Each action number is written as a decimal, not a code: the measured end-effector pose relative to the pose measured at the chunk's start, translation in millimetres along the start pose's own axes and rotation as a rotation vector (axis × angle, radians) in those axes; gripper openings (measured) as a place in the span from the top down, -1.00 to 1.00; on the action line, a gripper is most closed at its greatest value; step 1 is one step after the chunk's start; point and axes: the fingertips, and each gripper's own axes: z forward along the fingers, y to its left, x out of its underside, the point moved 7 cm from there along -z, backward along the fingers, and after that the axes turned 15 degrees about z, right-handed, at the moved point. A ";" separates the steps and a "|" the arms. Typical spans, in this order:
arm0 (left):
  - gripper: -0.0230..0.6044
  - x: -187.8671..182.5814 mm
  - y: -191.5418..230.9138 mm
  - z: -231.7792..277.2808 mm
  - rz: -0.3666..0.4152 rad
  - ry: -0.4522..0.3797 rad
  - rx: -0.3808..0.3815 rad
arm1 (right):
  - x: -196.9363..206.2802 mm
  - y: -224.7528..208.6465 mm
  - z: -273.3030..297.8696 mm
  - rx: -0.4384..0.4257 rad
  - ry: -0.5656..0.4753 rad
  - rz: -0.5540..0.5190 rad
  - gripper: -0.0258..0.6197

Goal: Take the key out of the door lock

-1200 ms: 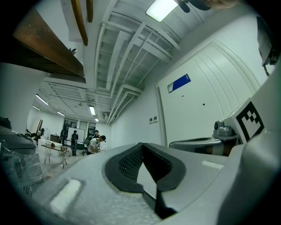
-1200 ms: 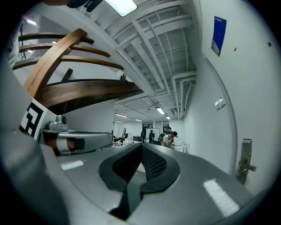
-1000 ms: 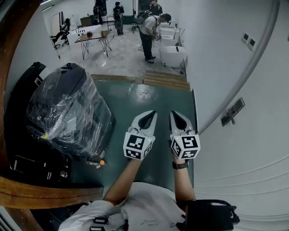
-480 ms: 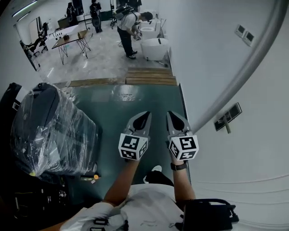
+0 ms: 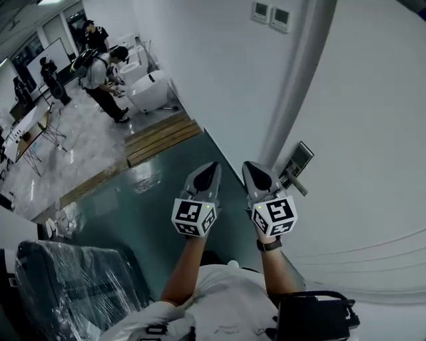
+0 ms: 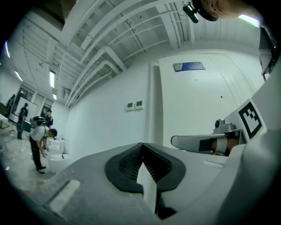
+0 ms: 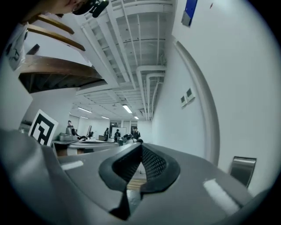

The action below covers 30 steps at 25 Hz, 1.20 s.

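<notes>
A metal lock plate (image 5: 299, 158) with a lever handle (image 5: 293, 182) sits on the white door (image 5: 373, 146) at the right of the head view. I cannot make out a key there. My right gripper (image 5: 251, 167) is shut and empty, just left of the lock plate and apart from it. My left gripper (image 5: 212, 167) is shut and empty beside it, over the green floor. In the right gripper view the closed jaws (image 7: 141, 145) point along the wall, with the lock plate (image 7: 243, 169) at the lower right. The left gripper view shows its closed jaws (image 6: 142, 144) facing the white wall.
A plastic-wrapped black chair (image 5: 73, 288) stands at the lower left. Wooden boards (image 5: 162, 137) edge the green floor (image 5: 146, 200). People (image 5: 100, 74) stand by a white bathtub (image 5: 148, 90) far back. Wall switches (image 5: 271, 12) are high on the wall. A dark bag (image 5: 313, 318) hangs at my right hip.
The head view has swung to the right: the door and lock plate came closer to the right gripper, and the wrapped chair slid to the lower left. Both grippers stay shut side by side.
</notes>
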 end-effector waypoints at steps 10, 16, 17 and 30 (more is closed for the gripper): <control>0.93 -13.8 -53.7 194.7 -0.016 -0.140 0.570 | -31.3 -115.4 -28.1 0.521 -0.100 -0.044 0.91; 0.85 13.8 -77.7 234.5 -0.031 -0.123 0.857 | -9.3 -115.0 -41.5 0.821 -0.168 -0.025 0.91; 0.82 20.0 -82.1 237.5 -0.031 -0.111 0.901 | -1.1 -112.6 -43.6 0.864 -0.167 -0.013 0.91; 0.21 39.2 -97.7 294.6 -0.032 -0.104 1.033 | 49.2 -98.7 -50.9 1.096 -0.226 0.092 0.91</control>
